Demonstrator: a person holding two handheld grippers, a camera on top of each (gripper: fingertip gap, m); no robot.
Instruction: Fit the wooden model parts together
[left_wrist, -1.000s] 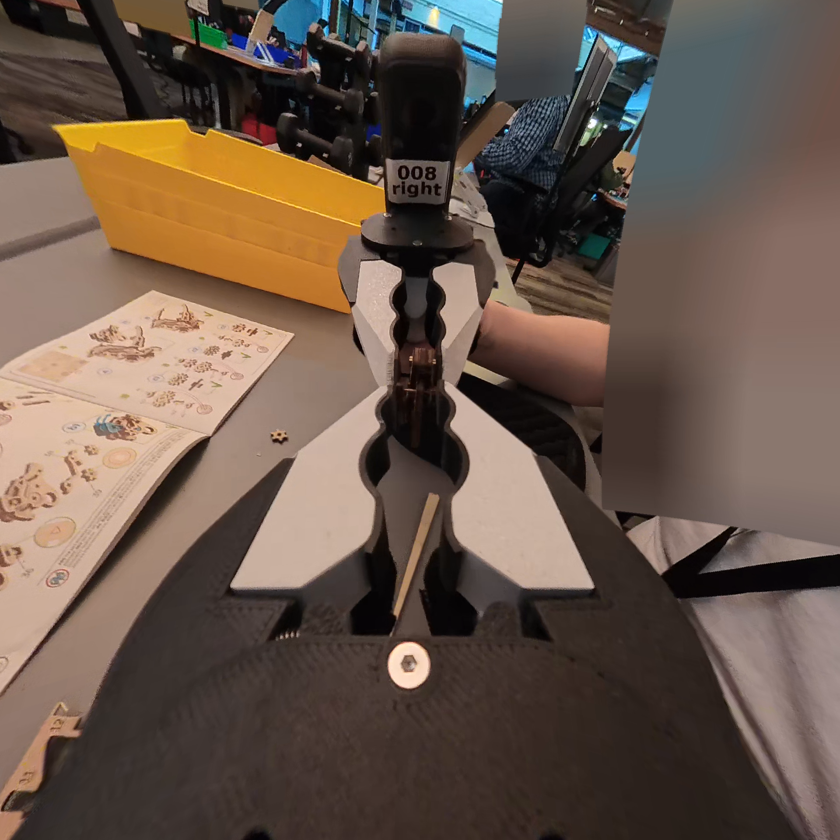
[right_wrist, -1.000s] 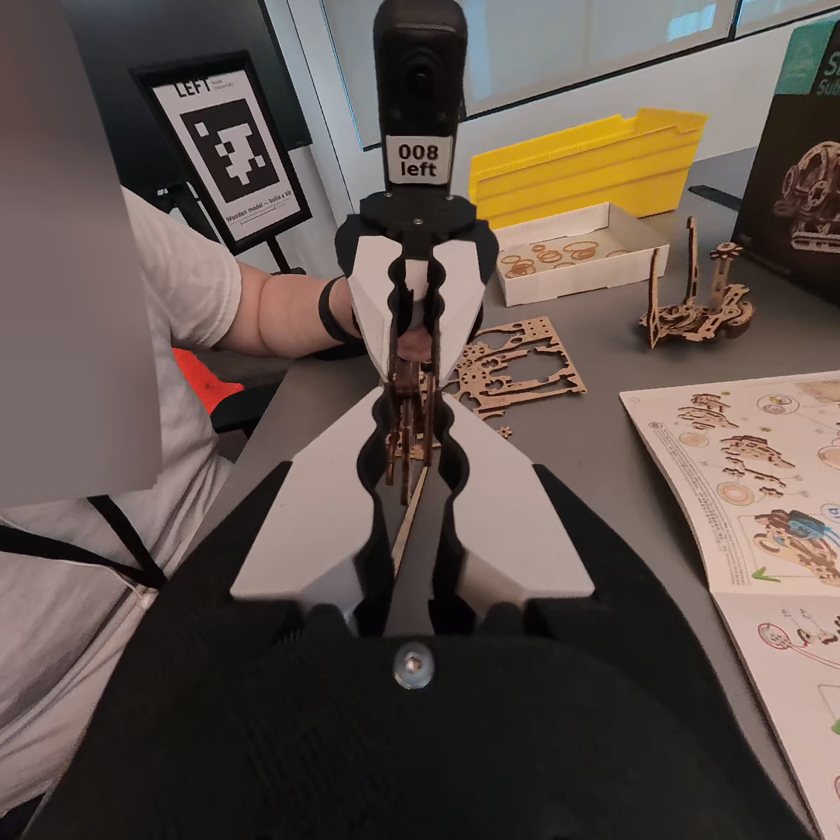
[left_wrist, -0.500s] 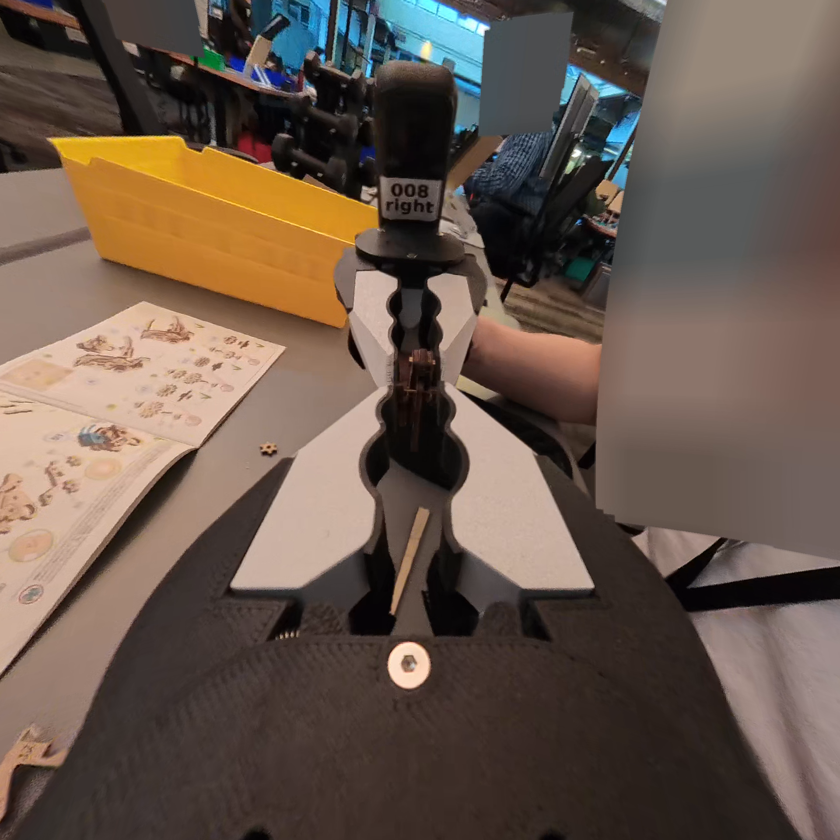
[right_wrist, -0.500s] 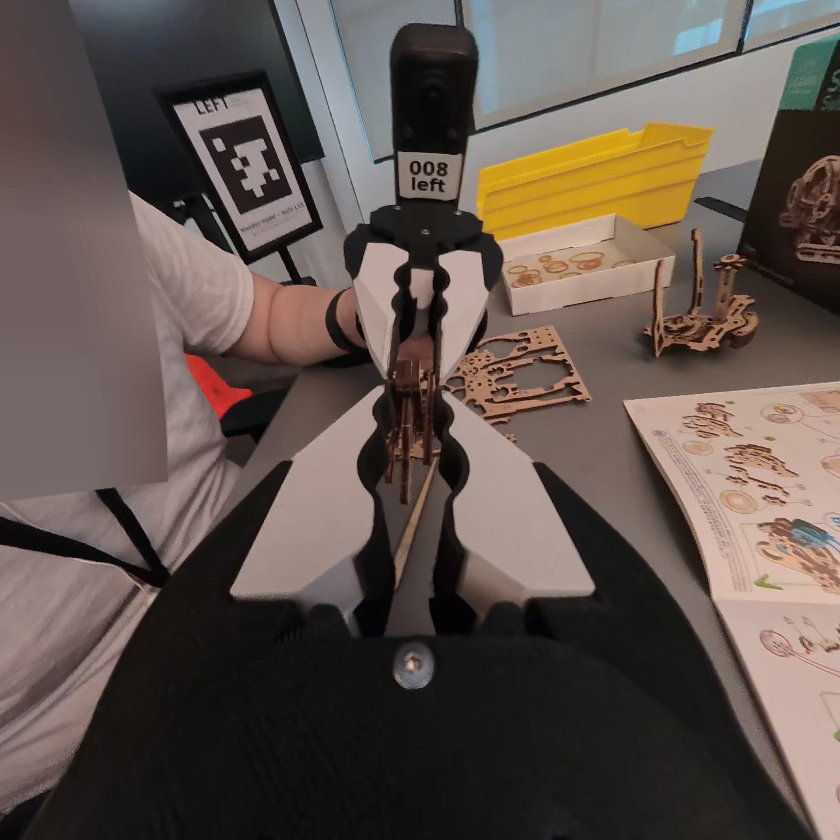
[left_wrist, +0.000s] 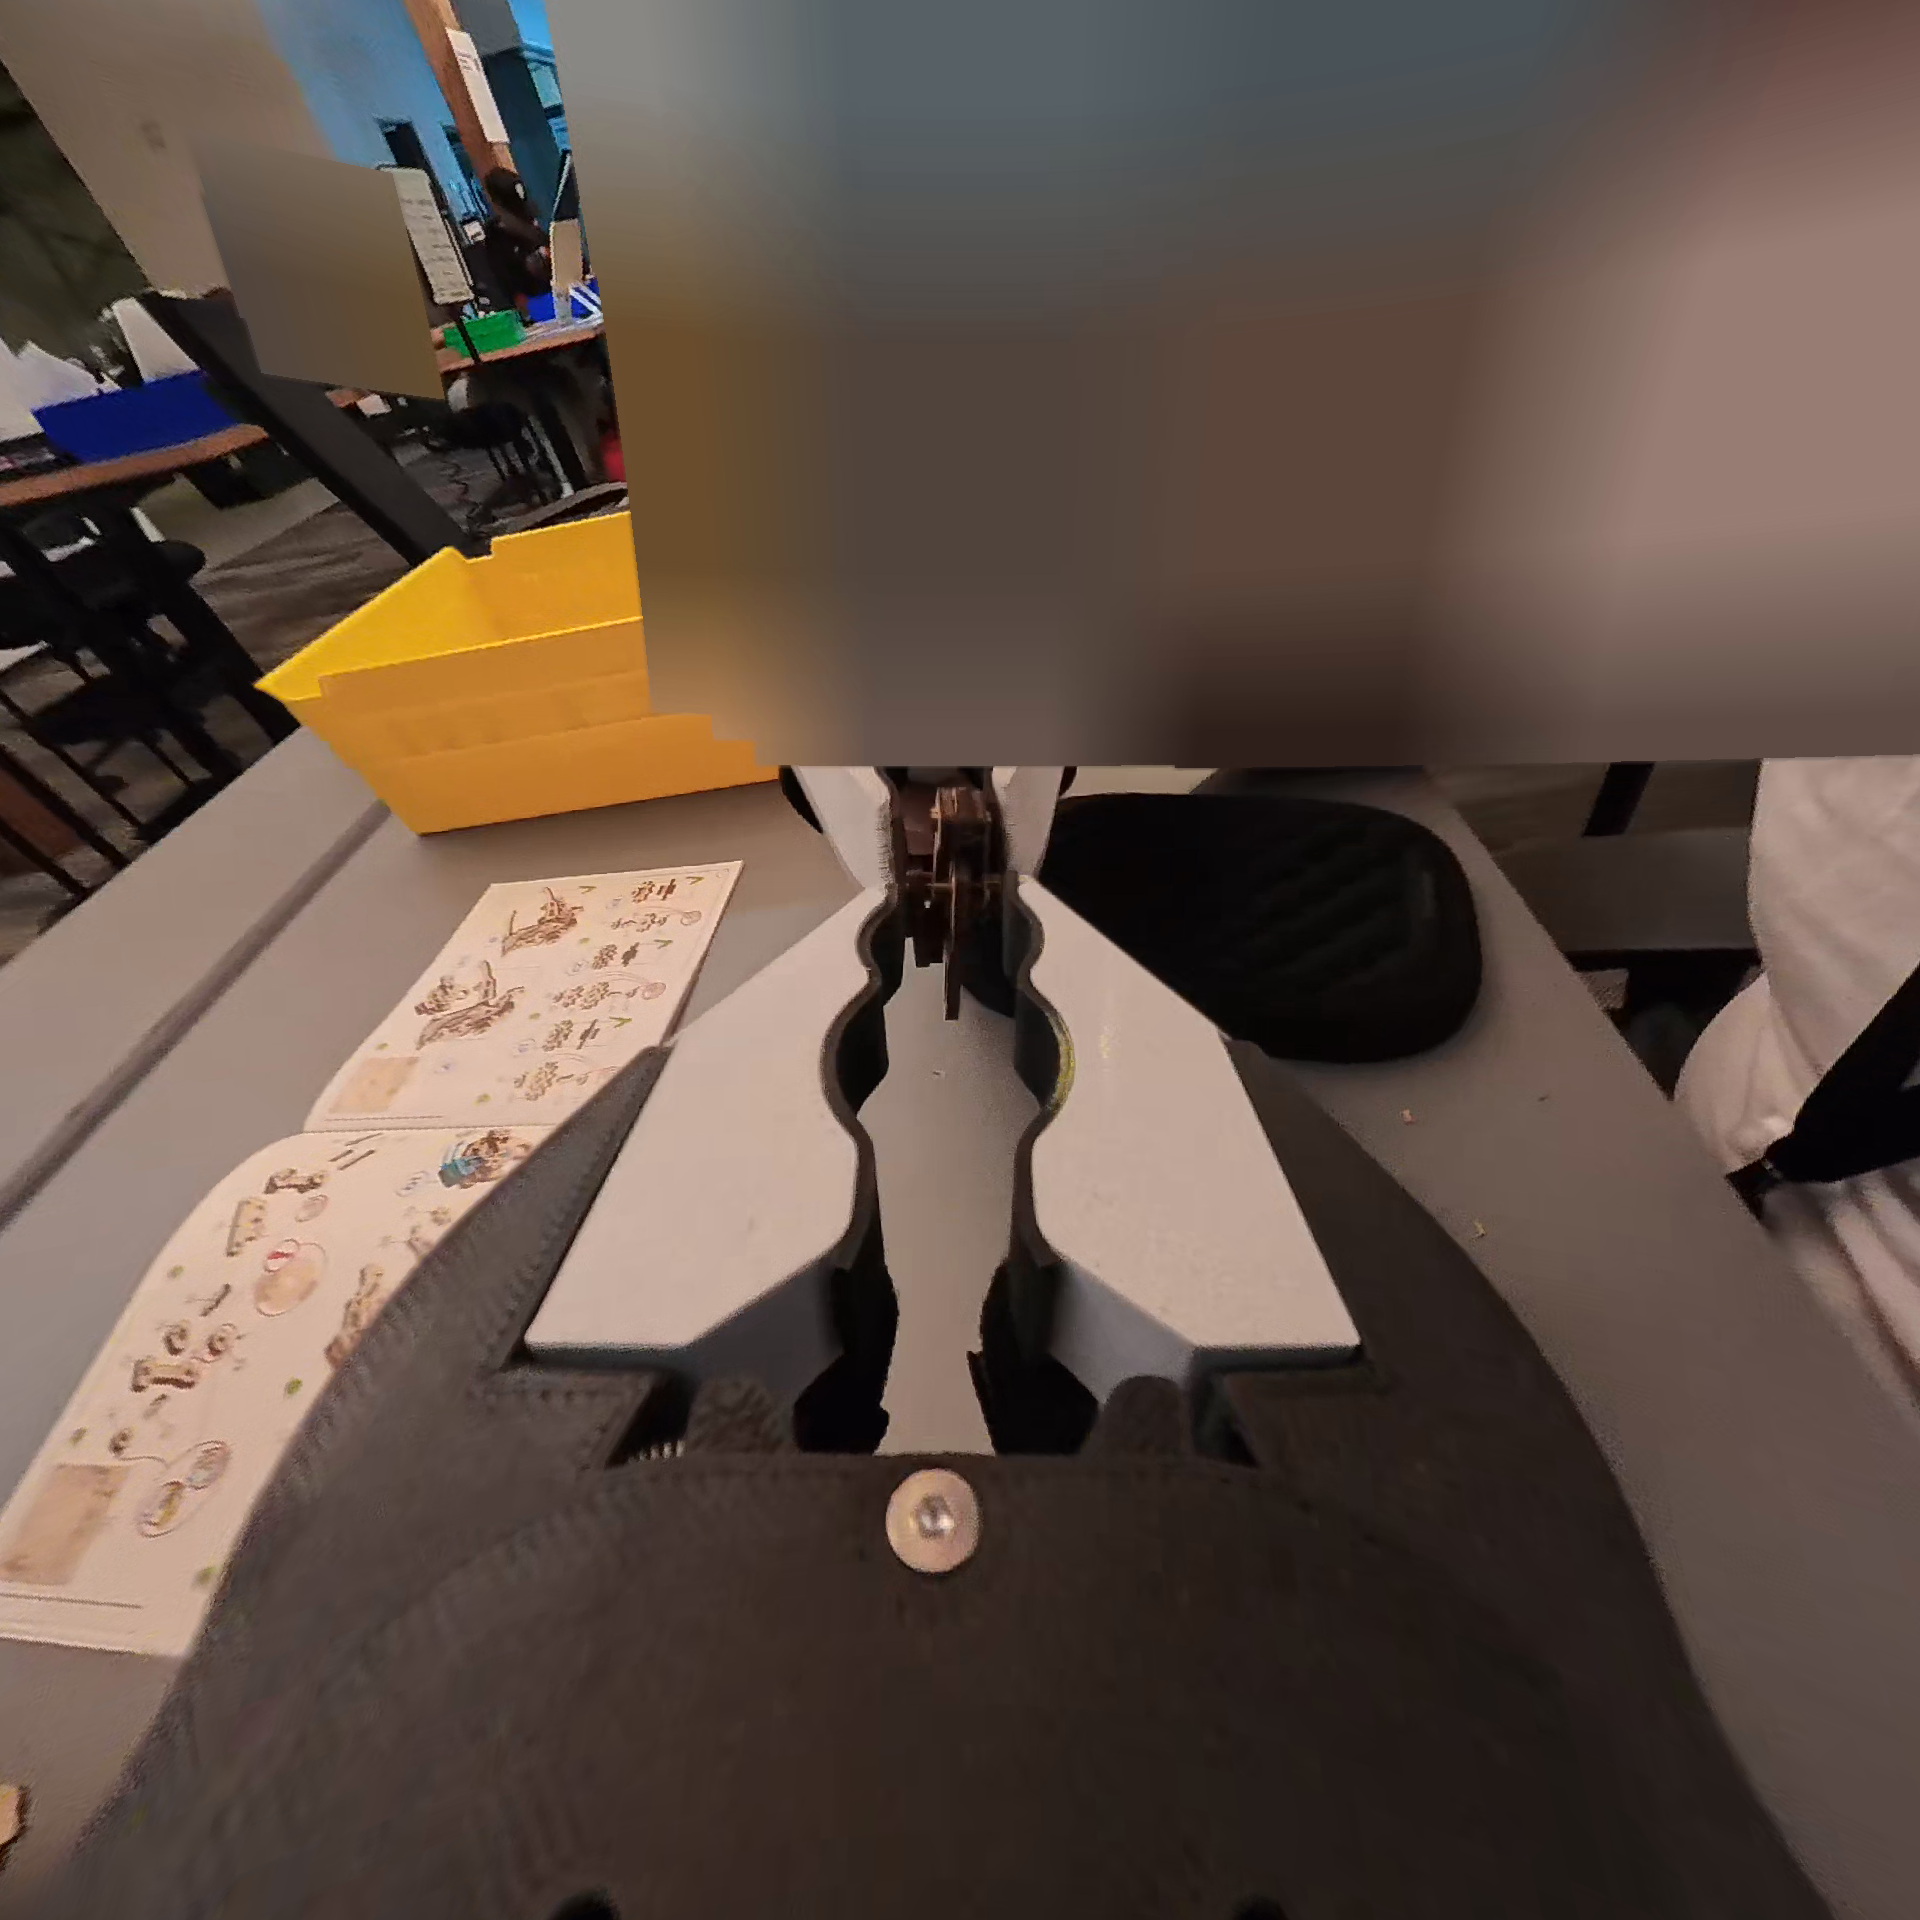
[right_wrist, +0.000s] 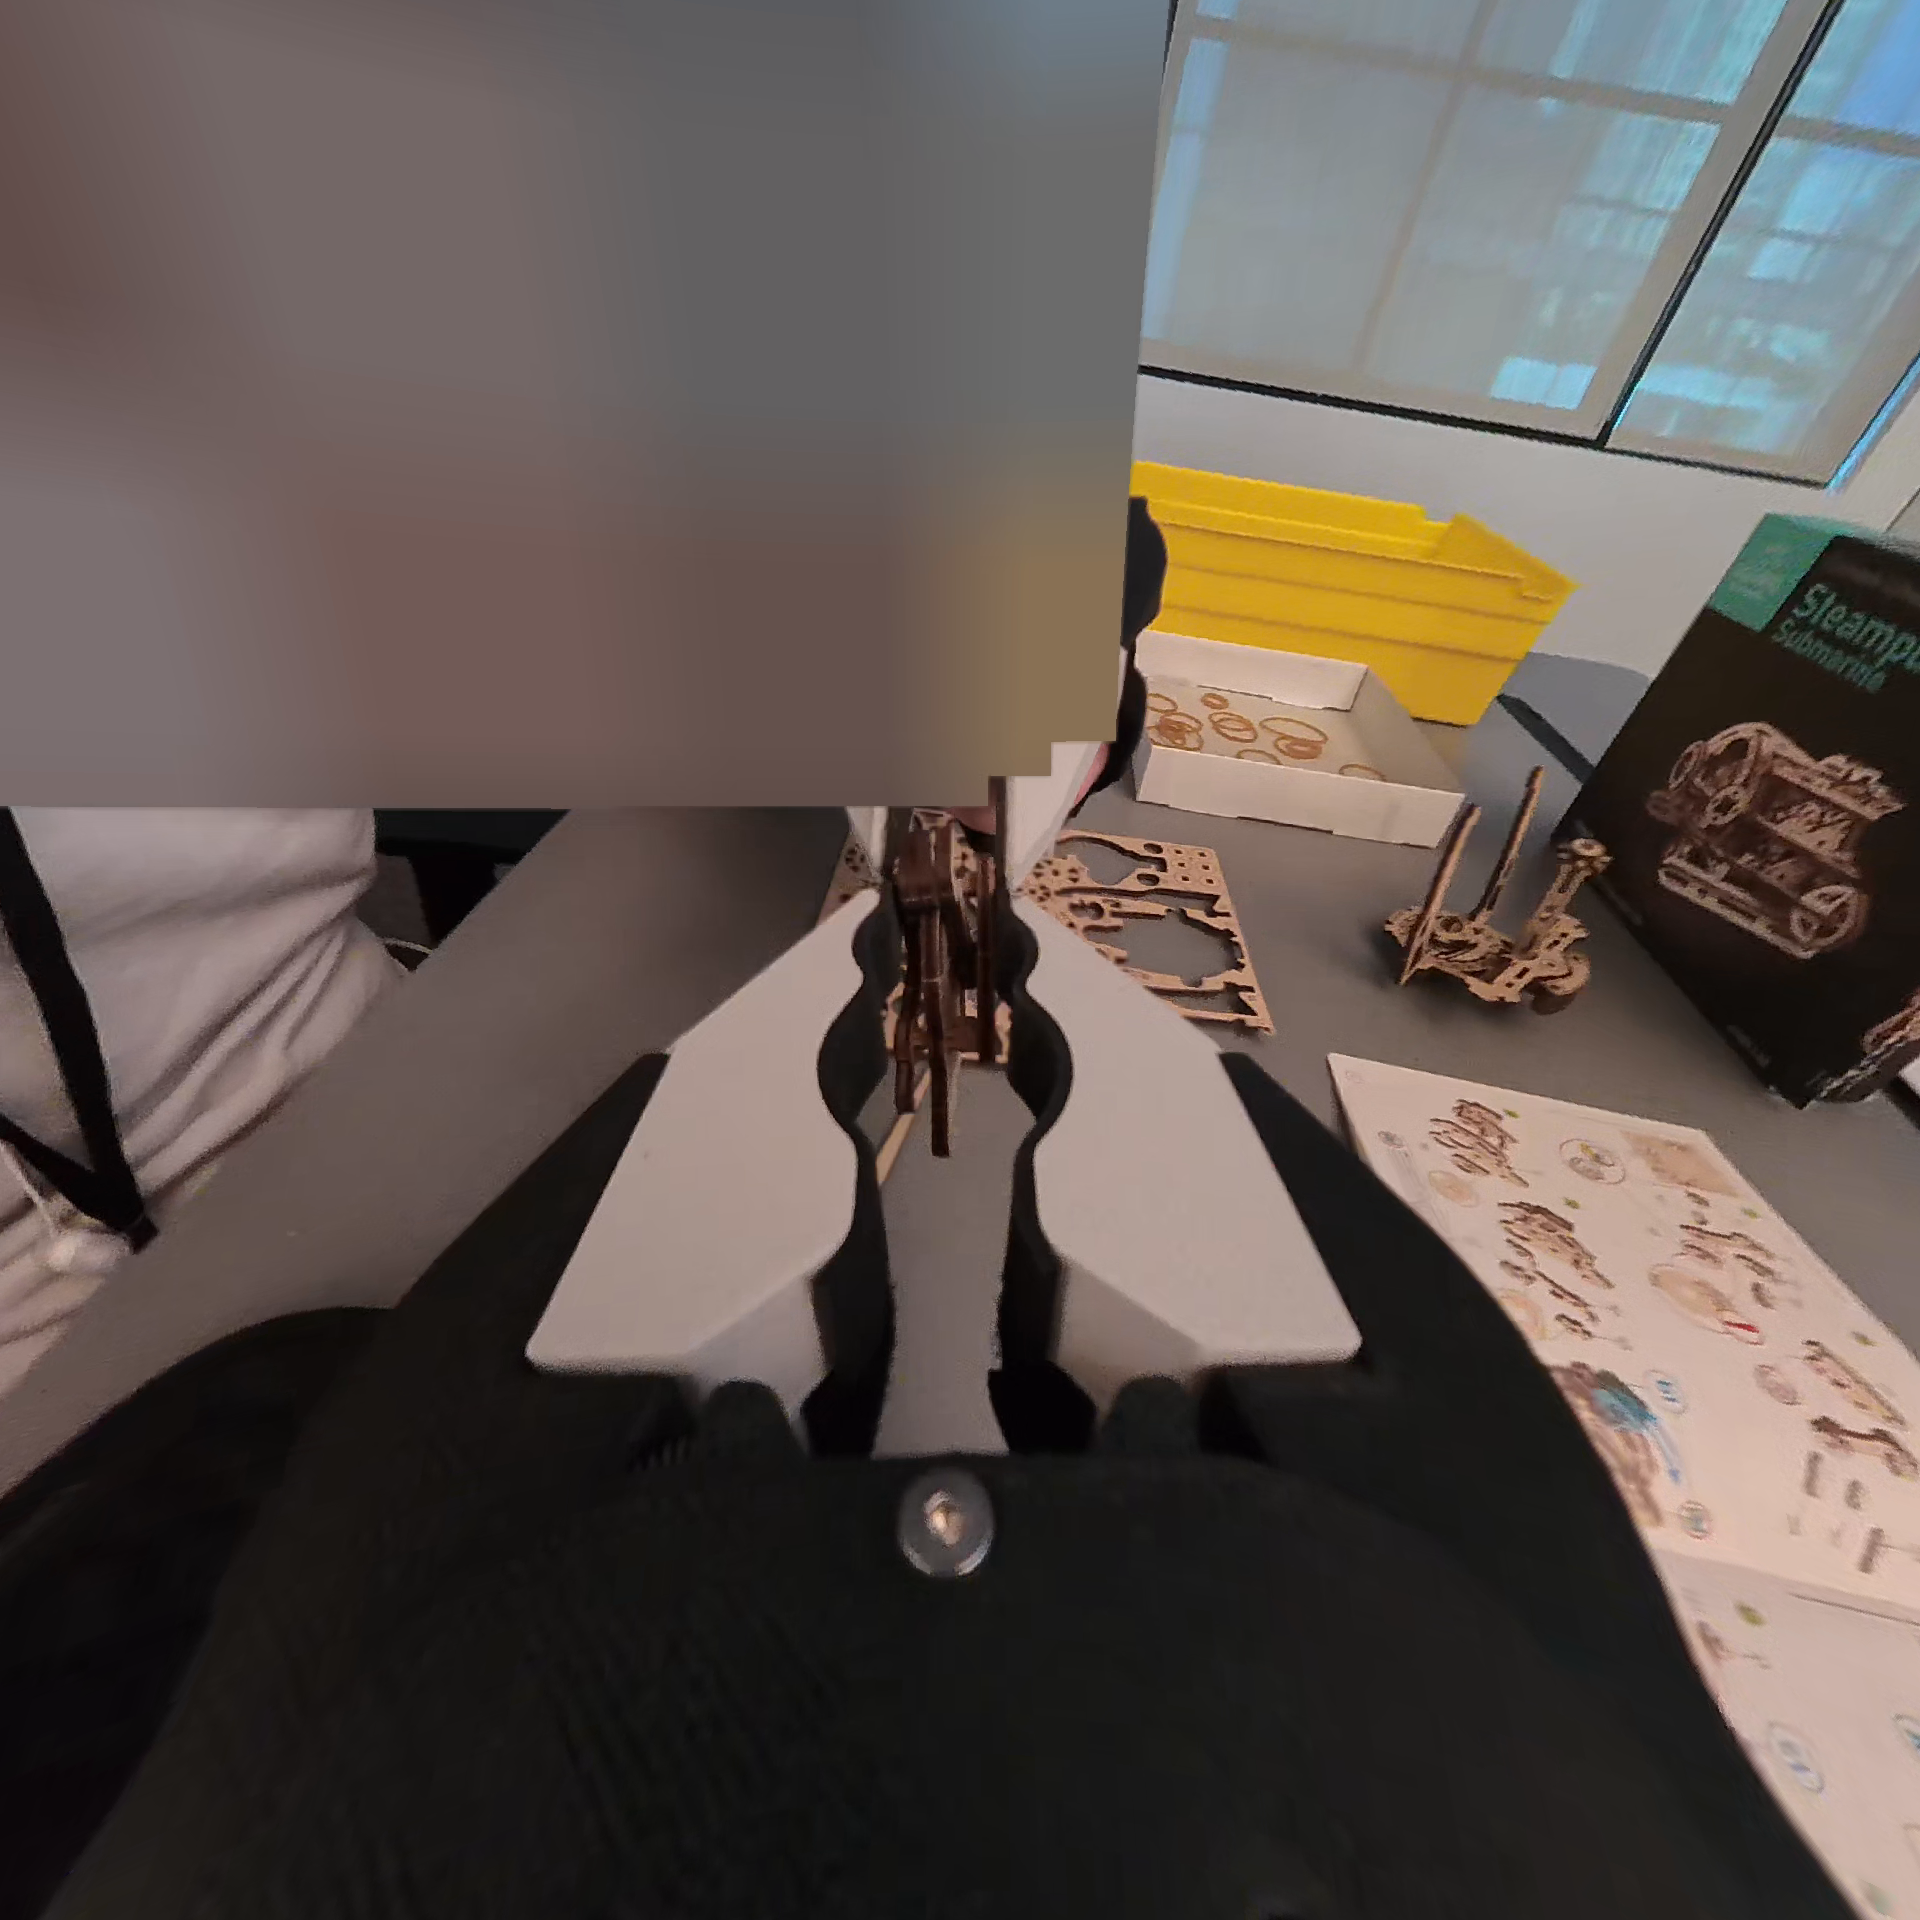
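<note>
I hold the wooden sub-assembly (left_wrist: 945, 883) with both tools at once, above the grey table (left_wrist: 260, 935). My left gripper (left_wrist: 948, 896) is pinched narrow on it at the fingertips, and my right gripper (right_wrist: 940, 914) is pinched on the same dark brown piece from the opposite side, so the two sets of grey fingers meet tip to tip around it. In the left wrist view the piece sits right at the tips, with a thin edge hanging down into the gap between my fingers. In the right wrist view it reaches farther back along the fingers, and a pale wooden stick (right_wrist: 896, 1143) shows just beneath it; I cannot tell whether the stick is joined to it.

Taking the sub-assembly as my mark: the open instruction booklet (left_wrist: 540, 997) lies flat on the table to its left in the left wrist view, and a yellow bin (left_wrist: 499, 686) stands beyond the booklet. In the right wrist view a punched-out plywood sheet (right_wrist: 1153, 935) lies just behind it on the table, a white tray (right_wrist: 1288, 790) of wooden rings sits farther back, and a partly built wooden model (right_wrist: 1486, 925) stands upright to the right, beside a dark product box (right_wrist: 1766, 810). A person in a white shirt (right_wrist: 187, 987) sits close on the left.
</note>
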